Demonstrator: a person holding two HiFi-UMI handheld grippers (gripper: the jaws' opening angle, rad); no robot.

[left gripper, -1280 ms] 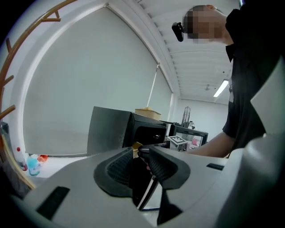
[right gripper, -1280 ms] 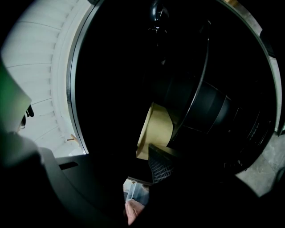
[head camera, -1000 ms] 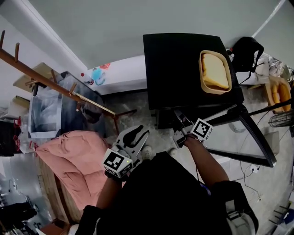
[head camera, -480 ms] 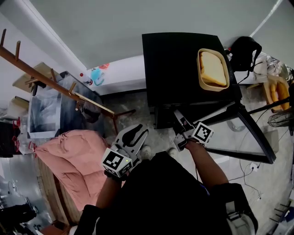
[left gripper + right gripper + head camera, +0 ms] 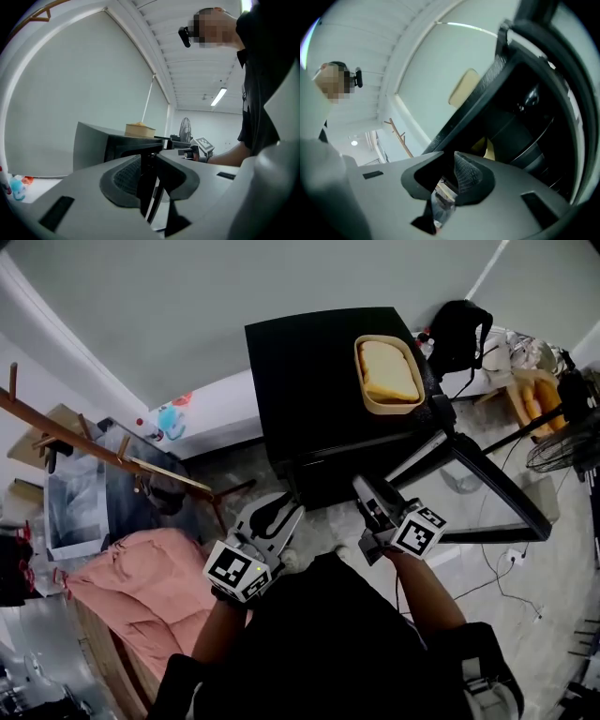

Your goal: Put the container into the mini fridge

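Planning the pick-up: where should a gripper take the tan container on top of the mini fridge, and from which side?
Probably across the narrower width of the container, one jaw on each long wall, near the end facing the person. Approach from the front of the mini fridge: the container's long axis runs roughly front to back, so those walls lie along that approach.

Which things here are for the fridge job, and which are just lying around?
For the job:
- container, on top of the fridge
- mini fridge, door open
- left hand-held gripper, empty
- right hand-held gripper, empty

Just lying about:
- pink quilt
- wooden coat rack
- black bag
- fan
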